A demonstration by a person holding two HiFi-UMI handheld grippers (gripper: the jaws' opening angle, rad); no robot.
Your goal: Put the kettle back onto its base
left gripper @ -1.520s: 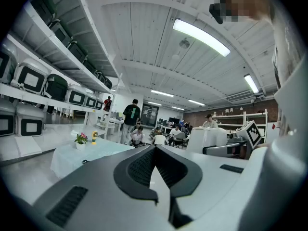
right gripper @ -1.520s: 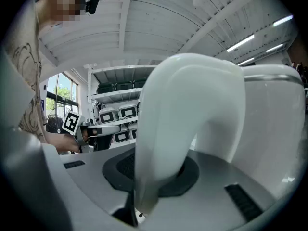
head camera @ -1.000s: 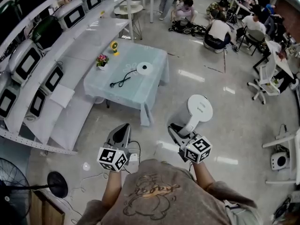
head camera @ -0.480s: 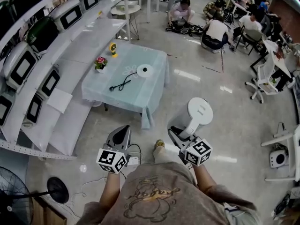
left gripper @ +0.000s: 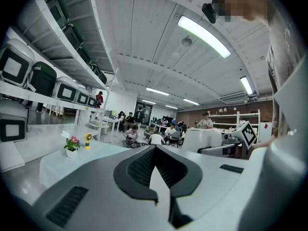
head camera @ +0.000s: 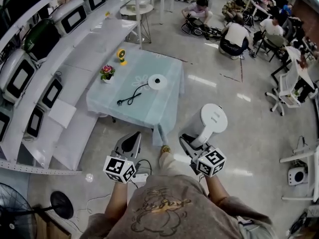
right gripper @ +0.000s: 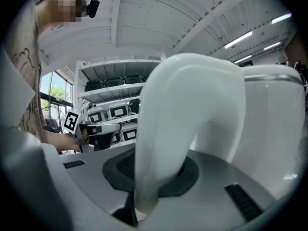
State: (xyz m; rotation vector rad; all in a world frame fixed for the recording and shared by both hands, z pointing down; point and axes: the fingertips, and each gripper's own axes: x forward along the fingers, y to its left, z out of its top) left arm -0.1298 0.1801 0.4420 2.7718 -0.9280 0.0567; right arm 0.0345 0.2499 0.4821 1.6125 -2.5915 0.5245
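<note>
A white kettle (head camera: 213,119) hangs in the air at the right, and my right gripper (head camera: 192,142) is shut on its handle (right gripper: 183,129), which fills the right gripper view. The round white base (head camera: 157,81) lies on a table with a pale blue cloth (head camera: 149,108) ahead of me, its black cord (head camera: 130,94) trailing to the left. My left gripper (head camera: 131,139) is shut with nothing in it, held level at the left and short of the table's near edge. The left gripper view shows its pads (left gripper: 144,165) meeting at the tips, with the kettle (left gripper: 202,141) off to the right.
A small flower pot (head camera: 106,72) and a yellow mini fan (head camera: 122,56) stand on the table's far left side. Shelves of microwave ovens (head camera: 20,78) run along the left. Several people (head camera: 234,36) sit on the floor beyond the table. A standing fan (head camera: 61,204) and floor cables are near my feet.
The person has stepped forward, so the table is nearer. Both grippers came along with the body, and the kettle stayed in the right one.
</note>
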